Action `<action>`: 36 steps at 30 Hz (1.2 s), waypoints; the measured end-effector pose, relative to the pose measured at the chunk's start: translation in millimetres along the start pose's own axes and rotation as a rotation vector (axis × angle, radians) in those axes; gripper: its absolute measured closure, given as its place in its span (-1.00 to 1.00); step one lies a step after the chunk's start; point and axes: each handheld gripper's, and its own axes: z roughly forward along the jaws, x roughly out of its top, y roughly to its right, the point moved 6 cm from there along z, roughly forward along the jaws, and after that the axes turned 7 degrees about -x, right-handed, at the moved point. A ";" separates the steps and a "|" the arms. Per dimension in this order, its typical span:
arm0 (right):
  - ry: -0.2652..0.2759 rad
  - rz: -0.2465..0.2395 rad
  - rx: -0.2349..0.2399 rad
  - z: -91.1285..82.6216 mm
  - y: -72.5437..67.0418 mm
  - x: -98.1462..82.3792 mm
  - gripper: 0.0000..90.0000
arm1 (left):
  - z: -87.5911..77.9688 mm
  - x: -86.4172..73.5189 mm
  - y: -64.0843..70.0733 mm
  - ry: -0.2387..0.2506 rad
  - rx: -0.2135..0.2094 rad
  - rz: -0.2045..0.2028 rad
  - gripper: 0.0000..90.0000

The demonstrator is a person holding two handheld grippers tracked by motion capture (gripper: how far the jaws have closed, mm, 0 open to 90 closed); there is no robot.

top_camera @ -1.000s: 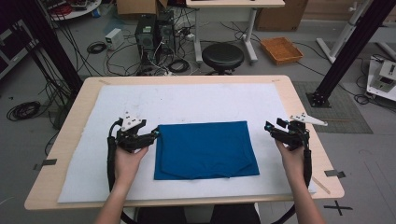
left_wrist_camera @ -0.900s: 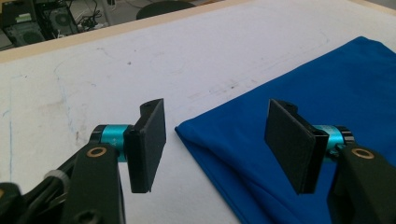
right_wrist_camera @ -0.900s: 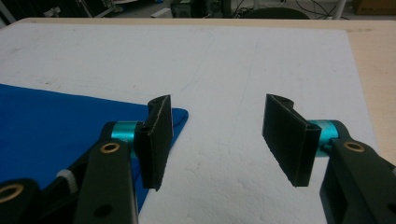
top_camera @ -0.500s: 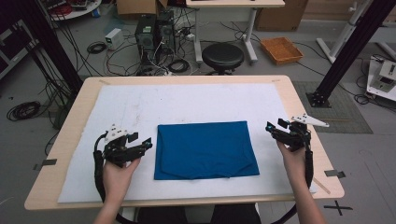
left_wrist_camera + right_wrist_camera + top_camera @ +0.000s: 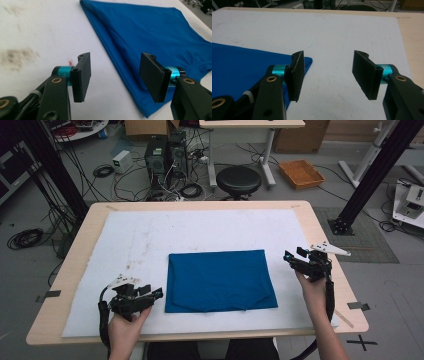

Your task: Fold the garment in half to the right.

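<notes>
Two tools flank a folded blue cloth (image 5: 220,280) that lies flat on the white sheet (image 5: 200,230) covering the desk (image 5: 325,235). The left tool (image 5: 150,293) sits just beside the cloth's near left corner, jaws spread wide and empty, one of them over the cloth's edge in the left gripper view. The right tool (image 5: 292,256) stands at the cloth's far right corner, jaws likewise parted around nothing. No brand, label or writing can be read anywhere.
</notes>
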 end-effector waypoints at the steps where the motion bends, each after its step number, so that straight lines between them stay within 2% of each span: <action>1: 0.001 -0.001 0.000 0.0 -0.1 0.1 -0.03 | 0.9 -1.7 2.1 -0.005 0.002 0.001 -0.02; 14: 0.002 -0.006 0.004 0.1 -1.2 0.3 -0.03 | 14.0 -15.7 15.2 -0.061 0.048 -0.030 0.09; 16: 0.002 -0.008 0.006 0.4 -1.3 0.3 -0.03 | 15.9 -16.4 16.7 -0.054 0.058 -0.032 0.09; 21: 0.000 -0.010 0.005 0.7 -1.5 0.1 -0.03 | 19.5 -16.4 20.5 -0.058 0.045 -0.040 0.08; 25: -0.001 -0.010 0.006 1.0 -2.1 0.0 -0.03 | 23.5 -16.4 24.4 -0.059 0.043 -0.031 0.09; 32: -0.001 -0.022 0.015 2.0 -7.2 0.5 -0.03 | 30.8 -16.3 30.1 -0.064 0.042 -0.011 0.27; 36: -0.001 -0.030 0.023 2.4 -10.9 0.8 -0.03 | 32.6 -16.1 30.4 -0.067 0.071 0.015 0.39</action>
